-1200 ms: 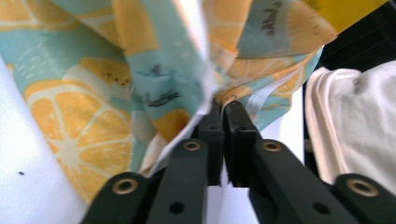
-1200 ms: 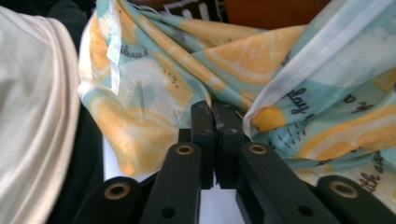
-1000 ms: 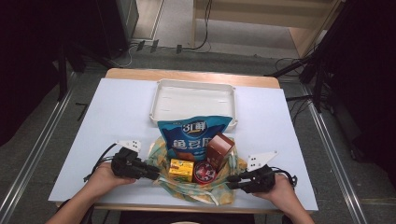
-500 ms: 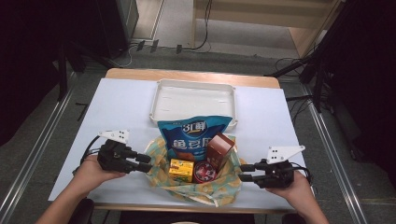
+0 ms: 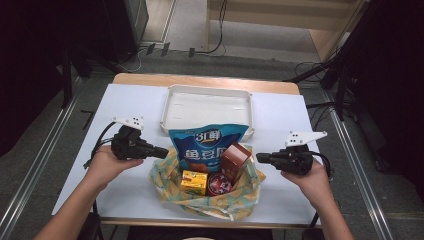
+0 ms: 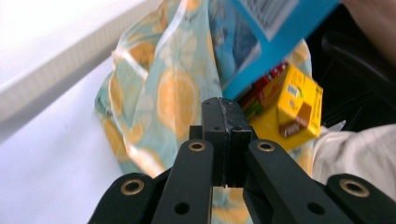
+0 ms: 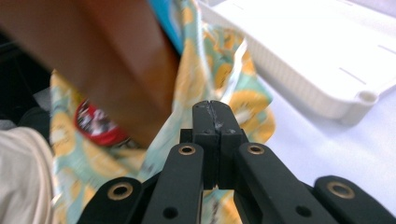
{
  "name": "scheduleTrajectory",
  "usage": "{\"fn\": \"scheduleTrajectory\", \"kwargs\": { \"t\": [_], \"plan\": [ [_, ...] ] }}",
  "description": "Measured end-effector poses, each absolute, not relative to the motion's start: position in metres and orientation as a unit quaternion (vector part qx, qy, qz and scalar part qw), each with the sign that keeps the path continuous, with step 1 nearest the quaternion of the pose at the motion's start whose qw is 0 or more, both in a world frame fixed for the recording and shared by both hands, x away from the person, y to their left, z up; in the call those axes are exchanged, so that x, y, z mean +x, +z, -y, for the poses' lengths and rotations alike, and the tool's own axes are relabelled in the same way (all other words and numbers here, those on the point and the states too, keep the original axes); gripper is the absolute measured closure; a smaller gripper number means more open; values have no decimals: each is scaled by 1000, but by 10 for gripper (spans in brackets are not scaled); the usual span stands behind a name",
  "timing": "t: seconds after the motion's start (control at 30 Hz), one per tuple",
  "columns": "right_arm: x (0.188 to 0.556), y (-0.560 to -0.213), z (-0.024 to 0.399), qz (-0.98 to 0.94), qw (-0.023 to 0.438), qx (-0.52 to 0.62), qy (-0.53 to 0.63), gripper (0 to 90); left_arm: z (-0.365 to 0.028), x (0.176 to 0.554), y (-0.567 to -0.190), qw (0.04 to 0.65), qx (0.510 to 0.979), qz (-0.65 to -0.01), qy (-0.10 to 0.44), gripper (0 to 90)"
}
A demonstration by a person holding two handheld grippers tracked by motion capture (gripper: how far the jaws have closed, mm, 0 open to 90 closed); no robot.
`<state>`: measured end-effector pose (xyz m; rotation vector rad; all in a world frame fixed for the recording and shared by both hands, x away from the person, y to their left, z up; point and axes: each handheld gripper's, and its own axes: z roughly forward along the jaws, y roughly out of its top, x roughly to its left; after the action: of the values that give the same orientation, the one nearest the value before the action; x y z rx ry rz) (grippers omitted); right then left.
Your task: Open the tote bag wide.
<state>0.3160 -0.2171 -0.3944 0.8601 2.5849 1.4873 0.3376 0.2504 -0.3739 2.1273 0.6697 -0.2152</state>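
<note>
Currently both jaws have just clamped fully together, gripping nothing: left gripper point(image 5: 161, 151) and right gripper point(image 5: 262, 158) flank the lemon-print cloth bag point(image 5: 172, 187), lower centre, each tip just beside its edge, apart.

The cloth bag point(image 5: 210, 192) lies at the near middle of the table point(image 5: 125, 195). In it the snack pouch point(image 5: 207, 147) stands at the far side, the tall box point(image 5: 235, 159) to its right, the small box point(image 5: 194, 181) near left, the round tin point(image 5: 220, 183) near right. The tray point(image 5: 206, 107) lies just behind the bag
</note>
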Motion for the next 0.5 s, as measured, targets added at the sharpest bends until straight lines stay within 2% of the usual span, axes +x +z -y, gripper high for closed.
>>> {"fn": "scheduleTrajectory", "kwargs": {
  "t": [0.5],
  "plan": [
    [354, -381, 190, -828, 27, 271, 491, 900, -228, 372, -365, 460, 842, -268, -87, 900]
  ]
}}
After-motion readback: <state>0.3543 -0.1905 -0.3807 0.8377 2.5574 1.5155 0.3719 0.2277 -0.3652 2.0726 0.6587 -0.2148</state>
